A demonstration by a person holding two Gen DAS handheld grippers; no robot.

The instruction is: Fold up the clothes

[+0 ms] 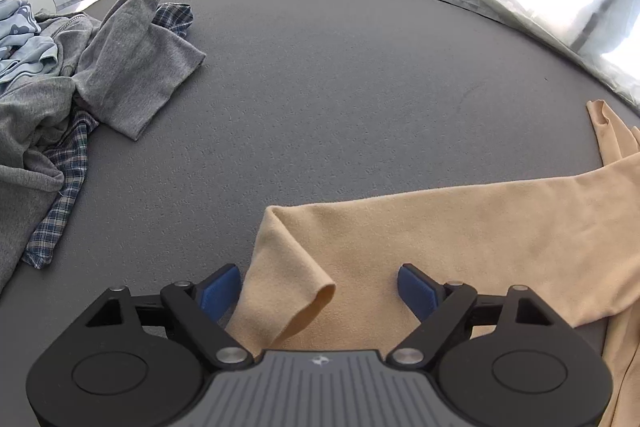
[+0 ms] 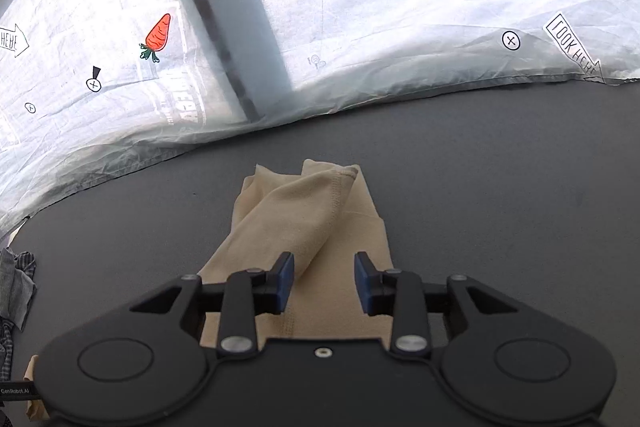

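A tan garment (image 1: pixel 460 227) lies on the dark grey table (image 1: pixel 320 87), with one sleeve folded back near the bottom of the left wrist view. My left gripper (image 1: pixel 320 285) hangs above that sleeve, its blue pads (image 1: pixel 218 291) wide apart and touching nothing. In the right wrist view the same tan garment (image 2: pixel 312 211) stretches away as a narrow bunched strip. My right gripper (image 2: pixel 324 275) stands over it with its blue pads (image 2: pixel 286 279) apart, a fold of cloth lying loose between them.
A heap of other clothes lies at the left: a grey top (image 1: pixel 132 59), a plaid shirt (image 1: pixel 64 195) and a pale blue patterned piece (image 1: pixel 20 39). A white printed sheet (image 2: pixel 400 7) borders the table's far edge. The grey and plaid heap (image 2: pixel 16 287) shows at the left.
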